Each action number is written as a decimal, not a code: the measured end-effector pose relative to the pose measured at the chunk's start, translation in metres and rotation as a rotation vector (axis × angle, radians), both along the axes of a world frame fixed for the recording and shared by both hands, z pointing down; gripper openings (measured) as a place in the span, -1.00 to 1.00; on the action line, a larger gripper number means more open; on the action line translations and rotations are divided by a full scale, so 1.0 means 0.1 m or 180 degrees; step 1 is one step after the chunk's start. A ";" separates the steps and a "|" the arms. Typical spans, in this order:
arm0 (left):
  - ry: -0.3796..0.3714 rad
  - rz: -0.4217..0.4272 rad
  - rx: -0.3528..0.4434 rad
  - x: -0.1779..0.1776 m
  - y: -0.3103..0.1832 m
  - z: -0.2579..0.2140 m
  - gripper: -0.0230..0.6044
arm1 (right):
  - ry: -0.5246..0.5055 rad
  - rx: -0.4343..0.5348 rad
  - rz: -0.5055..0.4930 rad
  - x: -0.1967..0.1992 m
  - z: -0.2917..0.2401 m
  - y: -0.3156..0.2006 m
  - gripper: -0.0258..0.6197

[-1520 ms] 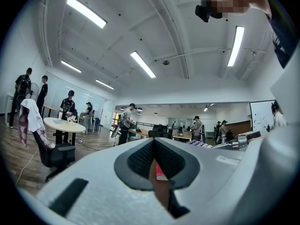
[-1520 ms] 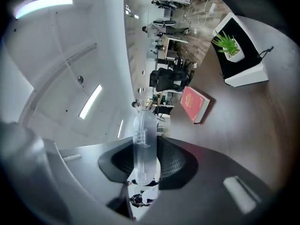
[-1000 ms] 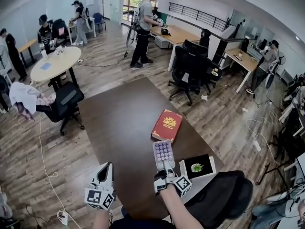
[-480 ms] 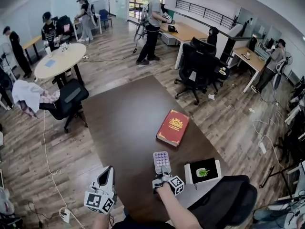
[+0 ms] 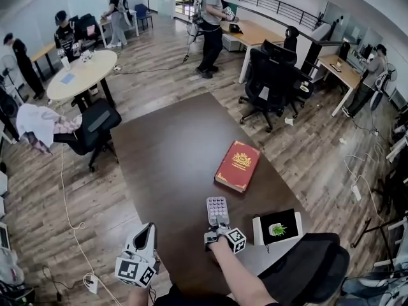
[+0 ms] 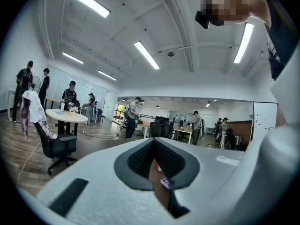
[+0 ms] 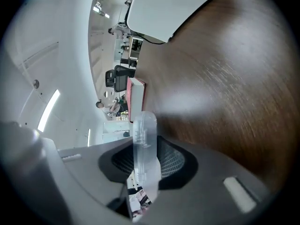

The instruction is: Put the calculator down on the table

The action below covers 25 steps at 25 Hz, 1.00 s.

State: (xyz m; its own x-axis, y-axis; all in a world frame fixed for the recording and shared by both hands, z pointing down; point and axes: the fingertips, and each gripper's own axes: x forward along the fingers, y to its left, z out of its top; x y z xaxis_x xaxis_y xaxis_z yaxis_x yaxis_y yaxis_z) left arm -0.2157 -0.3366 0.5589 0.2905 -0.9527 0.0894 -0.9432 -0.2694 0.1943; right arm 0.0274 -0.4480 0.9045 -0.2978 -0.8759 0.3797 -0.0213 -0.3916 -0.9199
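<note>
1. Stretching ahead of my right gripper [image 5: 218,227] lies a dark brown table [image 5: 159,164], on a wood-plank floor [image 5: 306,152] in an open office with people [image 5: 213,24].
2. Its jaws clamp the calculator [image 5: 217,208] by its near end; the long axis runs straight on from them, keys up, pointing towards the red book [image 5: 237,165] ahead.
3. My left gripper [image 5: 145,231], to its left, is closed and empty.

The right gripper [image 5: 218,225] gripped a pale calculator [image 5: 217,208], keys up, at the near end of a dark brown table [image 5: 166,158]. A red book [image 5: 237,166] lay just beyond it and a white-framed tablet [image 5: 278,227] to its right. The left gripper [image 5: 145,230] hovered empty beside the table's left edge.
</note>
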 end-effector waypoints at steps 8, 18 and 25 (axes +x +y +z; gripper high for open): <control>0.0015 -0.0030 -0.0104 -0.06 0.00 0.15 -0.94 | -0.0022 -0.0030 -0.0018 -0.05 0.12 -0.07 -0.56; 0.0125 -0.0031 -0.0150 -0.05 -0.02 0.21 -0.94 | -0.0298 -0.0195 0.0020 -0.13 0.07 -0.10 0.03; 0.0149 0.0004 -0.0134 -0.01 -0.03 0.17 -0.94 | -0.0445 -0.0287 0.0047 -0.13 -0.05 -0.01 0.44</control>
